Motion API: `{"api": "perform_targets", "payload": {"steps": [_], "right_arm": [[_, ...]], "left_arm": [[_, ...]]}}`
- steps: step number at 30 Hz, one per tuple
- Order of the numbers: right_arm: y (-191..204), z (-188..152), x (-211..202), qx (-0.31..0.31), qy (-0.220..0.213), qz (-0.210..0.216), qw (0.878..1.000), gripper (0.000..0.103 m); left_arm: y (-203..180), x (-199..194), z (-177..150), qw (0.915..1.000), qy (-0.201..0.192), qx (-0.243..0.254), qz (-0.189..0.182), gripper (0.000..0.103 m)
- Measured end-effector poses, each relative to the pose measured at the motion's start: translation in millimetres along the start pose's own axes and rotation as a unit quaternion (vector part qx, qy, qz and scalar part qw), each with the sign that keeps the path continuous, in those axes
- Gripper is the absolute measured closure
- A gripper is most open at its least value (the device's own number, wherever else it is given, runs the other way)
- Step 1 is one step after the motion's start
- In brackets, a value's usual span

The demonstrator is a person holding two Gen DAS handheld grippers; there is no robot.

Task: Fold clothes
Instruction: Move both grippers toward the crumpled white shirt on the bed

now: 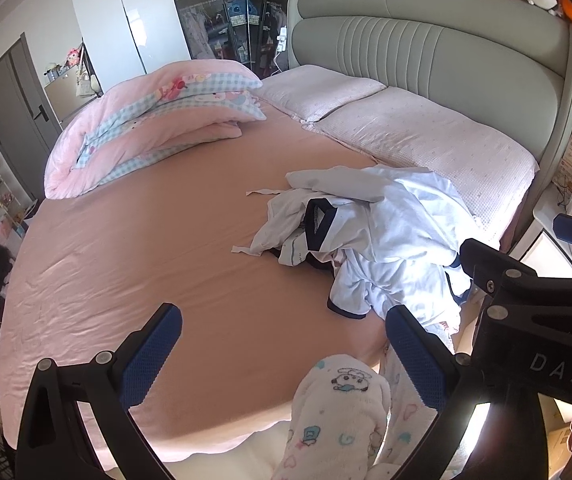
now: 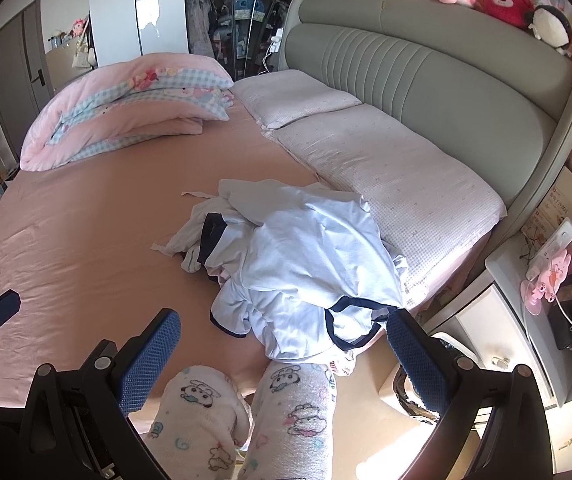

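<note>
A crumpled pile of white and pale blue clothes (image 1: 386, 240) (image 2: 298, 264) with navy trim lies on the pink bed sheet (image 1: 146, 240) (image 2: 86, 240), near the bed's right edge. My left gripper (image 1: 284, 344) hangs open above the sheet, short of the pile and to its left, with nothing between its blue pads. My right gripper (image 2: 282, 340) is also open and empty, just in front of the pile's near hem. Each gripper shows at the edge of the other's view. A person's knees in patterned pyjamas (image 1: 338, 412) (image 2: 294, 412) press against the bed edge below.
A folded pink quilt (image 1: 146, 120) (image 2: 126, 108) sits at the far left of the bed. Two pillows (image 1: 426, 140) (image 2: 386, 168) lie against the grey headboard (image 2: 446, 80), which carries several plush toys. A white nightstand (image 2: 526, 320) stands right of the bed.
</note>
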State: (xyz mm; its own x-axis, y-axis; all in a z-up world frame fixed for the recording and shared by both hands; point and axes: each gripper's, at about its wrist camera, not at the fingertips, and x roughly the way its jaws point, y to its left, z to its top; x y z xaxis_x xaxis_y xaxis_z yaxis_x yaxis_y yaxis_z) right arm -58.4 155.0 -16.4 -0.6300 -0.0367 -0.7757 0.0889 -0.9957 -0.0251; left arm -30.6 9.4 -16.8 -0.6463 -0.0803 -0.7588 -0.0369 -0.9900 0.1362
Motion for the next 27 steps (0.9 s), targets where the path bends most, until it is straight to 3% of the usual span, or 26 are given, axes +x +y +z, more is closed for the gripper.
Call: {"api": "perform_targets", "payload": {"steps": [16,27], "right_arm": [[-15,23,33,0.012,0.017,-0.013,1.000,0.000],[-26,23,66,0.031,0.050,-0.015,0.998,0.000]], "left_arm": [[-7,32,27,0.9999,0.012,0.007,-0.005,0.000],[-12,65,31,0.9989,0.044,0.012,0.000,0.000]]}}
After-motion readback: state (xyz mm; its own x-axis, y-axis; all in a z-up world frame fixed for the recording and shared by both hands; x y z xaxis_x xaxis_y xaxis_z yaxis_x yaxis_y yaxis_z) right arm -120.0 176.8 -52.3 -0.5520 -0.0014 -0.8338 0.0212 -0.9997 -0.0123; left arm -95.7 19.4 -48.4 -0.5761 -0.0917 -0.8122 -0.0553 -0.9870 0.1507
